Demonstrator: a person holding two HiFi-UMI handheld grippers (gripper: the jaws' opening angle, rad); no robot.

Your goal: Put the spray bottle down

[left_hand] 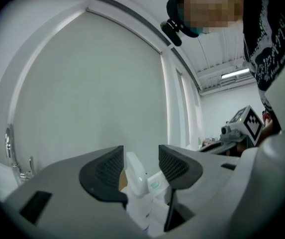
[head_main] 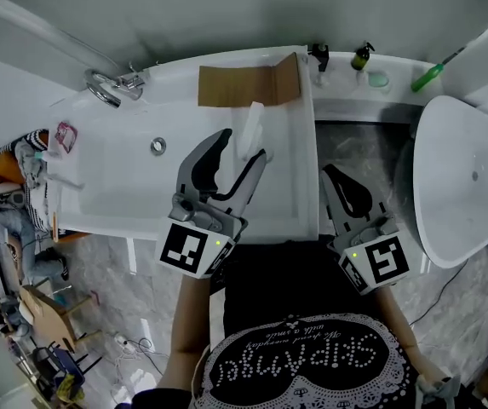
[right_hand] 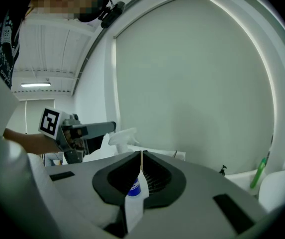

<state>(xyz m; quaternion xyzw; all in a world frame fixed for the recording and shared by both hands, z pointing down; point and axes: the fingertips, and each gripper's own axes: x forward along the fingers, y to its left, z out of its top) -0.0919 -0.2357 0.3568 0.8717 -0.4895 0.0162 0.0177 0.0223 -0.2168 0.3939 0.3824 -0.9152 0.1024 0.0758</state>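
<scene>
A white spray bottle [head_main: 250,126] stands upright on the white sink top [head_main: 303,203], just right of the basin. My left gripper [head_main: 245,143] is open around it. In the left gripper view the bottle's head [left_hand: 135,176] sits between the two pads [left_hand: 107,171] with a gap on each side. My right gripper [head_main: 346,186] hangs to the right, over the grey floor, shut on a thin white thing with a blue mark [right_hand: 135,198]. From the right gripper view the spray bottle [right_hand: 122,137] shows beside the left gripper [right_hand: 90,128].
A chrome tap [head_main: 107,86] stands at the basin's far left and a drain [head_main: 157,146] lies in the basin. A brown cardboard sheet [head_main: 248,83] leans at the back. A small dark bottle [head_main: 362,55] and a green toothbrush [head_main: 427,77] sit on the back ledge. A large white rounded fixture [head_main: 465,186] fills the right.
</scene>
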